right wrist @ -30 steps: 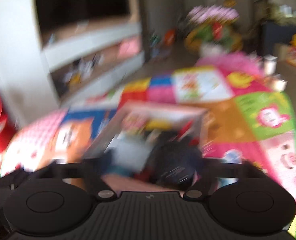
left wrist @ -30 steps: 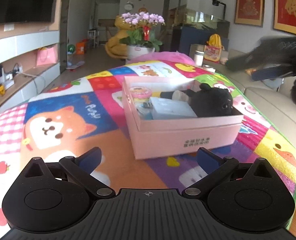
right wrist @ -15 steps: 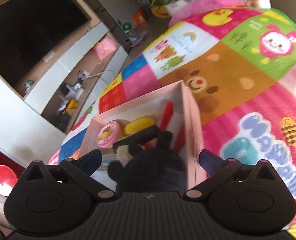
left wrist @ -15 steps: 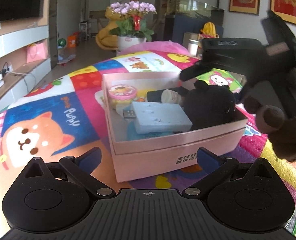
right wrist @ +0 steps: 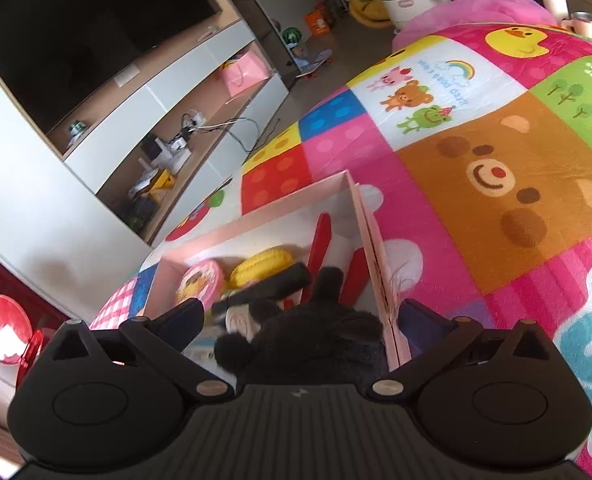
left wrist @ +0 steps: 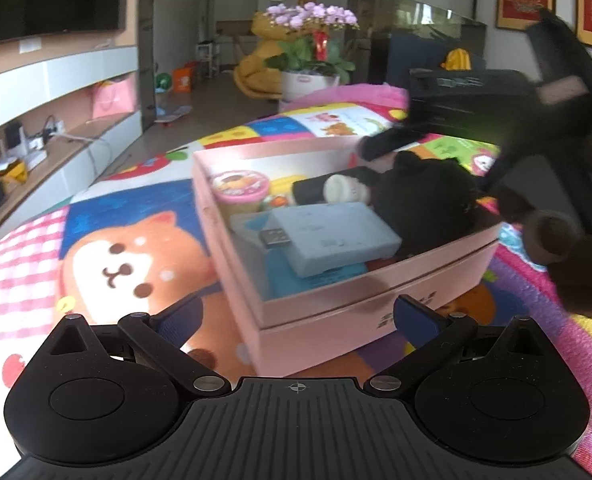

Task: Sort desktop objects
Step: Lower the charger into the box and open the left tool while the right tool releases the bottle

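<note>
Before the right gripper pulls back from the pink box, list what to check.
1. Right gripper jaws open: ok.
2. Black plush toy inside the pink box: ok.
3. Right jaws clear of the box wall: not ok, they straddle it.
4. Plush free of the right jaws: cannot tell, the contact is hidden.
5. Left gripper open and empty: ok.

An open pink cardboard box [left wrist: 336, 304] sits on a patchwork cartoon blanket [left wrist: 107, 240]. Inside, a black plush toy [left wrist: 428, 204] lies right, a grey rectangular block [left wrist: 336, 232] near-centre, and a round pink tub [left wrist: 237, 186] far-left. Behind the blanket stands a potted flowering plant [left wrist: 312, 60].
</note>
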A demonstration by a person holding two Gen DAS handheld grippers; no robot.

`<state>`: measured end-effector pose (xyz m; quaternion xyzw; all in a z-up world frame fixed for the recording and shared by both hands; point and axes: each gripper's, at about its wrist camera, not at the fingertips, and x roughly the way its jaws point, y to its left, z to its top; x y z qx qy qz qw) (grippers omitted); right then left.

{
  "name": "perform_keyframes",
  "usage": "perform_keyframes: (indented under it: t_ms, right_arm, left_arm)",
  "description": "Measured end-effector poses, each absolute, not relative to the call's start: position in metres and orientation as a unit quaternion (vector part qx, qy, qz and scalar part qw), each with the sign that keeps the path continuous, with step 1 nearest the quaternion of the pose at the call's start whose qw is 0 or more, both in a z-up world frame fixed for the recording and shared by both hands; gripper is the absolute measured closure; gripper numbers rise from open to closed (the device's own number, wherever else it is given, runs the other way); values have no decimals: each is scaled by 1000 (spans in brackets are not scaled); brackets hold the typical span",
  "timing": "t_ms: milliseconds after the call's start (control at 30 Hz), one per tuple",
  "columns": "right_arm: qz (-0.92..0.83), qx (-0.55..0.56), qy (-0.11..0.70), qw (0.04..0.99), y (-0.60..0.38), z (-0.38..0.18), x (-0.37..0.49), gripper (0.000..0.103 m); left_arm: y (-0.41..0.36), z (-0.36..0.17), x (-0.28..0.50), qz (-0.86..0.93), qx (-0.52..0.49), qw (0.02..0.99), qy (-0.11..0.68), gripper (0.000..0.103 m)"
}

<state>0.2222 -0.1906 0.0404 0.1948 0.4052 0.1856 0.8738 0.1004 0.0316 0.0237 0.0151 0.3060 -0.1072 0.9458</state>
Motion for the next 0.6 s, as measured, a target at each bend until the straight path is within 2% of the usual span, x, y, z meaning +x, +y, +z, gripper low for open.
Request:
perform_keyframes:
  t_ms: [200, 433, 500, 567, 600]
  right_arm:
    - [168, 186, 408, 878, -210, 39, 195, 0]
    - [151, 120, 345, 919, -198, 76, 180, 0]
    - [135, 73, 319, 935, -182, 87, 178, 9]
    - [143, 33, 313, 939, -165, 91, 185, 39]
    - [146, 26, 319, 936, -158, 91, 190, 45]
  left_arm:
    - [35, 23, 102, -100, 34, 947, 303, 0]
    - [41, 23, 99, -58, 15, 951, 305, 0]
    - [44, 24, 90, -63, -8, 951, 303, 0]
    - [45, 24, 81, -67, -27, 951, 302, 0]
    - [45, 23, 76, -69, -34, 950, 301, 0]
